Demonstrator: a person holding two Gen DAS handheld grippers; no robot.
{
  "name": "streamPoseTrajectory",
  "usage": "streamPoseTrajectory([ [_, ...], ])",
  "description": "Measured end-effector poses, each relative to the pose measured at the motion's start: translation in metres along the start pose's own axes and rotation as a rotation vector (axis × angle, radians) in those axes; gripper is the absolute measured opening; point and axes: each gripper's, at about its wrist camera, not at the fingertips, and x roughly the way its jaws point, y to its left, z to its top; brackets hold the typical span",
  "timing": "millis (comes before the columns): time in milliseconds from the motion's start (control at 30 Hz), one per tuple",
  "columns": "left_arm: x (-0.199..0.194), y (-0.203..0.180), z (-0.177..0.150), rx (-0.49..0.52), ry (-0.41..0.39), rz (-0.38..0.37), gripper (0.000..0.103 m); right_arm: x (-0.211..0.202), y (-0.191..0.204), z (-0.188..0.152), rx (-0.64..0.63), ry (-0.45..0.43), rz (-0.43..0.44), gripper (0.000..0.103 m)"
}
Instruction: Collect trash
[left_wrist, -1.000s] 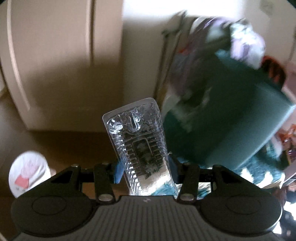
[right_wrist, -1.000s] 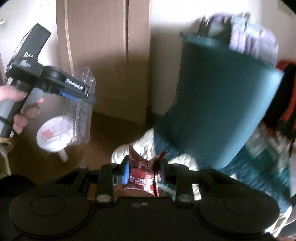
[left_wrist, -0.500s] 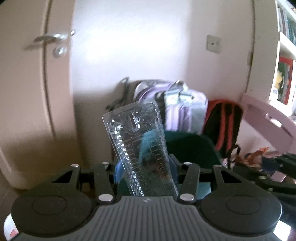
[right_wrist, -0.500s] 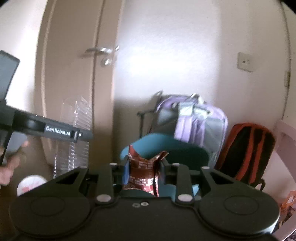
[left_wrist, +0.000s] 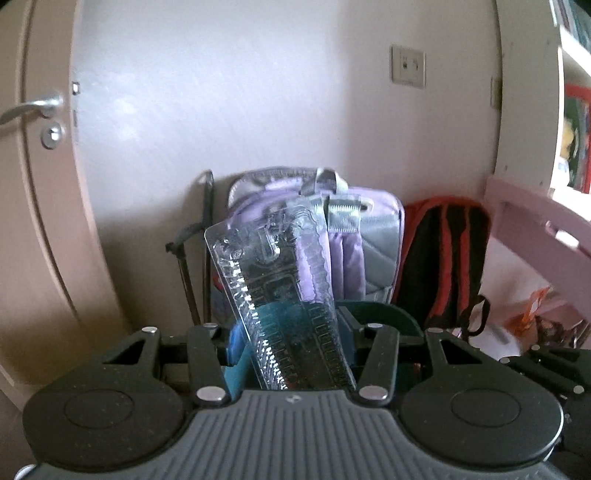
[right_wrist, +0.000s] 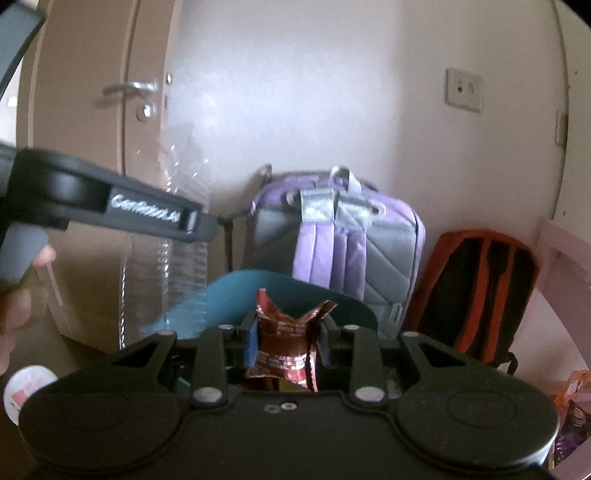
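Both grippers are loaded: the left gripper (left_wrist: 291, 350) is closed part-way on a clear plastic blister tray (left_wrist: 280, 295), pinched at its lower end so that most of it stands up and leans a little to the left; the right gripper (right_wrist: 288, 339) is clamped narrower on a crumpled red-brown snack wrapper (right_wrist: 286, 350), its torn top flaring above the pads; just past both sets of fingertips lies the teal bin (right_wrist: 258, 291), its rim showing under each load, so the trash looks nearly over the opening.

From the right wrist view the left gripper (right_wrist: 199, 225) crosses the frame at left, a person's hand (right_wrist: 22, 280) on its grip, the tray hanging beyond it.

Risks, as I judge them: the tray is long, stiff and slick and held only at one end, so it could pivot or catch on the rim and land outside; the wrapper is light and may cling to a pad when let go; the two grippers are near each other and could knock together.

Behind the bin stand a purple backpack (left_wrist: 354, 251), a red-and-black backpack (left_wrist: 443, 258) and a door (left_wrist: 33, 206).
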Motion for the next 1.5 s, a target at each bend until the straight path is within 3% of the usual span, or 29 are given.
streamPoseTrajectory([
  [333, 0.068, -0.005, -0.022, 0.001, 0.138, -0.025, 0.050, 0.049, -0.006, -0.019, -0.008, 0.121, 0.023, 0.031],
  [567, 0.091, -0.007, -0.031, 0.028, 0.168, -0.016, 0.050, 0.064, -0.007, -0.027, 0.001, 0.159, 0.032, 0.038],
  [633, 0.097, -0.006, -0.034, 0.017, 0.181, -0.025, 0.051, 0.066, -0.007, -0.028, -0.001, 0.160, 0.028, 0.044],
  [667, 0.099, -0.006, -0.036, 0.009, 0.185, -0.024, 0.053, 0.067, -0.008, -0.028, 0.001, 0.156, 0.030, 0.053],
  [733, 0.101, -0.006, -0.038, -0.003, 0.189, -0.029, 0.062, 0.066, -0.009, -0.029, 0.004, 0.146, 0.035, 0.062],
  [800, 0.099, -0.006, -0.041, -0.009, 0.183, -0.023, 0.069, 0.063, -0.008, -0.029, 0.000, 0.136, 0.033, 0.064],
  [933, 0.088, -0.004, -0.043, -0.014, 0.166, -0.028, 0.071, 0.057, -0.008, -0.030, 0.010, 0.117, 0.029, 0.072],
  [1067, 0.066, 0.002, -0.043, -0.037, 0.134, -0.022, 0.082, 0.043, -0.009, -0.031, 0.035, 0.085, 0.034, 0.087],
  [1233, 0.035, 0.010, -0.042, -0.057, 0.098, -0.023, 0.083, 0.017, -0.009, -0.030, 0.047, 0.039, 0.051, 0.101],
  [1367, 0.014, 0.011, -0.041, -0.065, 0.074, -0.024, 0.088, -0.007, -0.009, -0.028, 0.050, 0.000, 0.052, 0.102],
  [1500, -0.010, 0.010, -0.043, -0.065, 0.047, -0.028, 0.100, -0.033, -0.010, -0.026, 0.057, -0.035, 0.034, 0.103],
])
